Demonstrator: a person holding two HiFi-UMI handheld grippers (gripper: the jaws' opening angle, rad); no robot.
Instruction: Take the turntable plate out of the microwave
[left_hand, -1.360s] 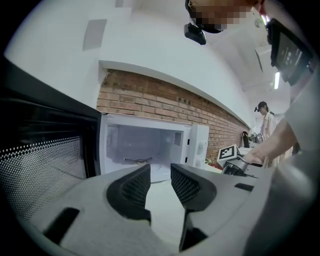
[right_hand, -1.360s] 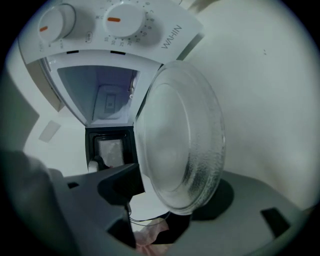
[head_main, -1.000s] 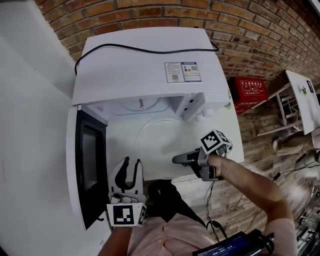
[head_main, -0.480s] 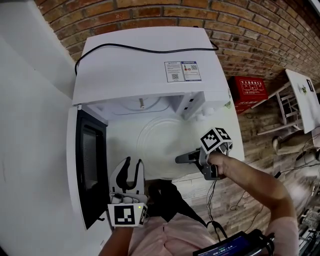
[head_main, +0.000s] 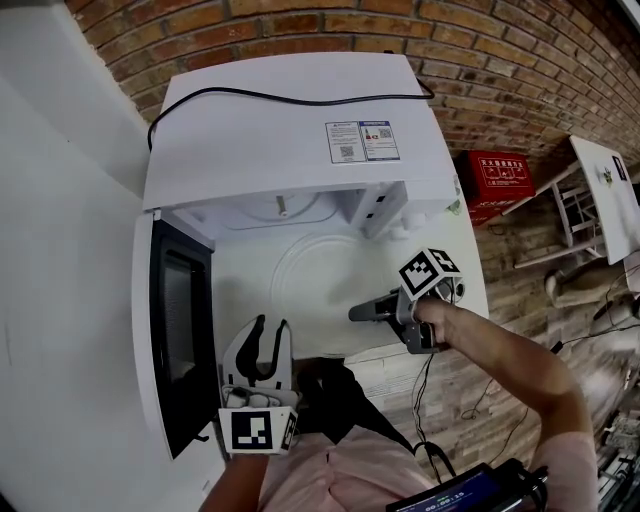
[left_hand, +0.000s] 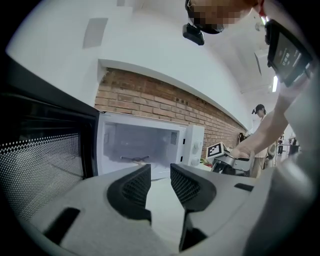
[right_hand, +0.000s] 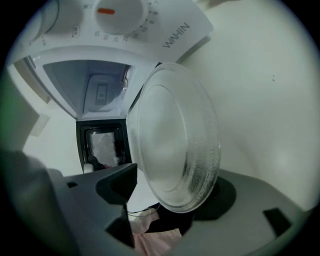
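Observation:
The clear glass turntable plate (head_main: 318, 282) lies outside the open white microwave (head_main: 290, 110), over the white surface in front of the cavity. My right gripper (head_main: 360, 312) comes in from the right and is shut on the plate's near right rim. In the right gripper view the plate (right_hand: 175, 140) fills the space between the jaws of the right gripper (right_hand: 170, 189). My left gripper (head_main: 266, 338) hovers at the near left beside the door, open and empty. In the left gripper view the left gripper (left_hand: 160, 176) points toward the bare cavity, where the roller ring (left_hand: 134, 160) shows.
The microwave door (head_main: 175, 320) hangs open along the left side. A black cable (head_main: 280, 97) crosses the microwave's top. A red box (head_main: 497, 180) and white furniture (head_main: 600, 190) stand to the right by the brick wall. A white wall (head_main: 60, 250) closes the left side.
My right gripper has shifted slightly up and to the right with the plate's rim in it. The left gripper has barely moved.

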